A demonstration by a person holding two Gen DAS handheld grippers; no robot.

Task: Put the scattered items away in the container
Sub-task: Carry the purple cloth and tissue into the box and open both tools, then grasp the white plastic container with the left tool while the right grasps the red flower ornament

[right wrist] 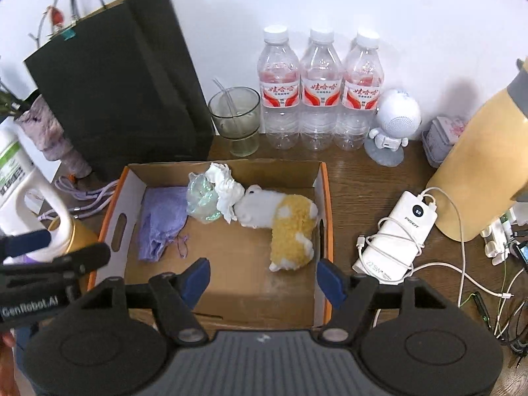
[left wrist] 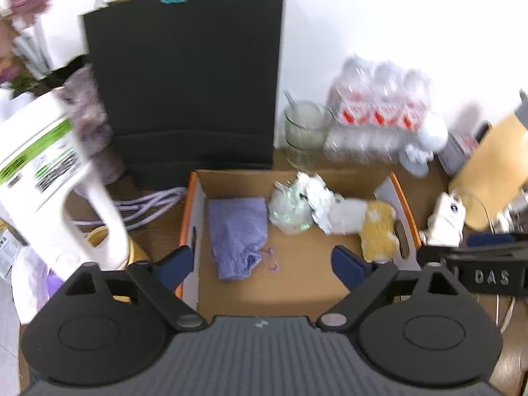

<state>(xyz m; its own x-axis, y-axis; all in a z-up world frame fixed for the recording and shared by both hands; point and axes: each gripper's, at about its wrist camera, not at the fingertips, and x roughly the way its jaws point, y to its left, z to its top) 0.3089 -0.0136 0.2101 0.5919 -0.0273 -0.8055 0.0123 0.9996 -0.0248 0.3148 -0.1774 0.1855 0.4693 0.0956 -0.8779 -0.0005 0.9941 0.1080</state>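
An open cardboard box (right wrist: 316,178) with an orange rim sits on the wooden table; it also shows in the left wrist view (left wrist: 297,283). Inside lie a purple knit pouch (right wrist: 161,221) (left wrist: 237,231), a crumpled clear plastic wrap (right wrist: 201,203) (left wrist: 288,209), crumpled white paper (right wrist: 224,186) (left wrist: 316,194) and a white and yellow plush toy (right wrist: 280,221) (left wrist: 366,224). My left gripper (left wrist: 264,264) is open and empty above the box's near end. My right gripper (right wrist: 264,279) is open and empty above the box's near right part.
A black paper bag (right wrist: 122,89), a glass cup (right wrist: 236,120), three water bottles (right wrist: 320,89) and a white robot speaker (right wrist: 394,125) stand behind the box. A white power bank with cable (right wrist: 396,234) and a yellow flask (right wrist: 485,165) are right. A white detergent jug (left wrist: 43,178) and purple cables (right wrist: 85,194) are left.
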